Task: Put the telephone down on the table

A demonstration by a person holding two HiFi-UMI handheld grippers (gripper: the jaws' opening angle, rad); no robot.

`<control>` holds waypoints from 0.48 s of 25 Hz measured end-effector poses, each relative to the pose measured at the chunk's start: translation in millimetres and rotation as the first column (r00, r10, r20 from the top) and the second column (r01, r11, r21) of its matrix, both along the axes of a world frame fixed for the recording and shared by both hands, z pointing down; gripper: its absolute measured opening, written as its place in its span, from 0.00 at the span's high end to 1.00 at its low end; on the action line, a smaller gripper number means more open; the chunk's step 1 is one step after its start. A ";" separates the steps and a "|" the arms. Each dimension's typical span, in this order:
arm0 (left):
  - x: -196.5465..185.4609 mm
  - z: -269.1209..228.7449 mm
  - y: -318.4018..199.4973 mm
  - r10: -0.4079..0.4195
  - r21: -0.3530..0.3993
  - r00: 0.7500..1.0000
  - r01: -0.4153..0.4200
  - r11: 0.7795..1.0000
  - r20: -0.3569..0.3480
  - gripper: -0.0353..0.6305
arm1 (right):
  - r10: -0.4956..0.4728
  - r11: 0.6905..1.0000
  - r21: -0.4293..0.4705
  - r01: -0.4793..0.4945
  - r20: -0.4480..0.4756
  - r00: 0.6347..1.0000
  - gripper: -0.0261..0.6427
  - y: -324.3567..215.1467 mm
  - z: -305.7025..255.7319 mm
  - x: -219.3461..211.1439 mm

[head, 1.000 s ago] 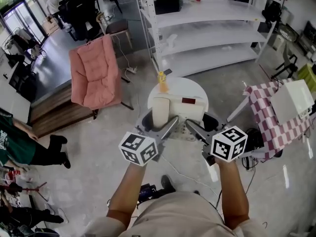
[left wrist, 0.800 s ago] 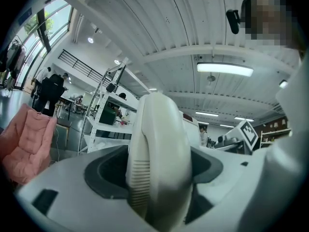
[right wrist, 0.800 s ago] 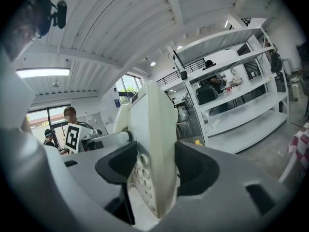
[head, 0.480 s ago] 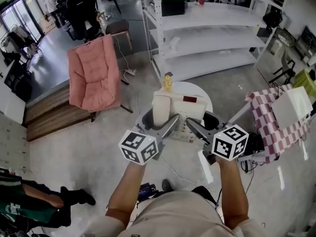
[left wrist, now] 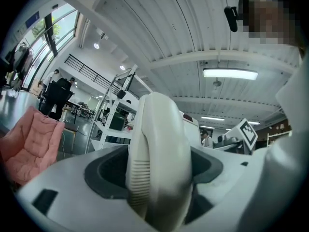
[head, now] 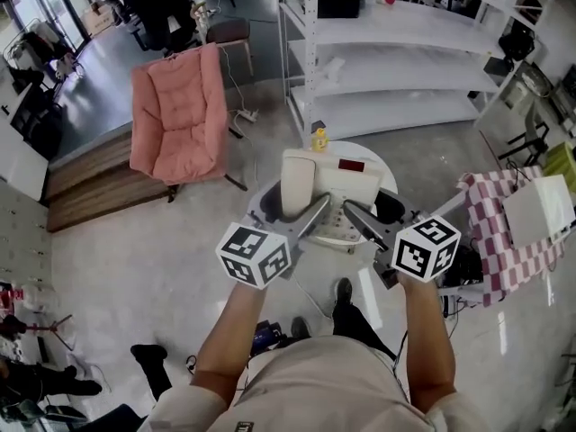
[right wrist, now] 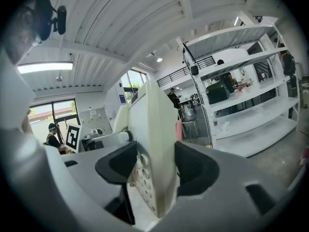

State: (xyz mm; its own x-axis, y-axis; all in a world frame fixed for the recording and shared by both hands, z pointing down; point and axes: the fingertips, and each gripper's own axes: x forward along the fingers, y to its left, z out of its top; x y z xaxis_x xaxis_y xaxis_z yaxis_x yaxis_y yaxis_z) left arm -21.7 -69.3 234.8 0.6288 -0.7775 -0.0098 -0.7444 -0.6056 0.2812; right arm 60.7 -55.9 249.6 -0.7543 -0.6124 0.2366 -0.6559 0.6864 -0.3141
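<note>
A cream telephone [head: 337, 187] with a red display hangs between both grippers over a round white table [head: 385, 176]. Its handset [head: 296, 184] lies along its left side. My left gripper [head: 288, 212] is shut on the handset [left wrist: 157, 163], which fills the gap between the dark pads in the left gripper view. Over on the other side, my right gripper [head: 373, 212] is shut on the right edge of the base [right wrist: 152, 149], keypad side showing. From these views I cannot tell whether the telephone touches the table.
A small yellow object [head: 319, 139] stands at the table's far edge. A pink chair [head: 175, 115] is to the left, white shelving [head: 405, 52] behind. At the right, a checkered cloth [head: 499, 241] carries a white box [head: 537, 207].
The person has stepped forward, so the round table now lies nearer beneath the telephone. Both grippers keep the same hold. The person in green at left has left the view.
</note>
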 end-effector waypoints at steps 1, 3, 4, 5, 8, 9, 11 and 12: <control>-2.4 0.5 -5.0 -0.011 0.001 1.000 0.011 1.000 0.006 0.41 | -0.012 1.000 0.000 0.012 0.005 1.000 0.60 -5.8 0.5 -2.3; -6.5 1.3 -15.4 -0.038 0.003 0.999 0.038 0.999 0.020 0.41 | -0.041 0.999 -0.002 0.041 0.017 0.999 0.60 -18.1 1.8 -6.7; -8.2 2.9 -19.8 -0.054 0.001 0.998 0.054 0.999 0.026 0.41 | -0.058 0.998 -0.004 0.058 0.024 0.998 0.60 -23.9 4.1 -8.5; -9.5 5.1 -23.9 -0.071 -0.002 0.997 0.071 0.997 0.032 0.41 | -0.077 0.997 -0.007 0.077 0.031 0.997 0.61 -29.3 7.1 -9.8; -9.4 12.4 -38.7 -0.119 -0.013 0.992 0.120 0.993 0.037 0.41 | -0.124 0.992 -0.014 0.125 0.038 0.992 0.61 -48.0 14.5 -9.1; -8.8 14.4 -44.7 -0.132 -0.017 0.991 0.133 0.991 0.038 0.41 | -0.137 0.990 -0.016 0.138 0.039 0.990 0.61 -55.2 16.2 -8.5; -8.8 17.6 -56.1 -0.154 -0.024 0.987 0.155 0.988 0.044 0.41 | -0.160 0.987 -0.025 0.161 0.045 0.986 0.61 -68.5 19.7 -8.8; -9.7 19.0 -61.7 -0.163 -0.027 0.986 0.164 0.986 0.046 0.41 | -0.168 0.985 -0.030 0.170 0.047 0.985 0.61 -74.7 21.3 -9.6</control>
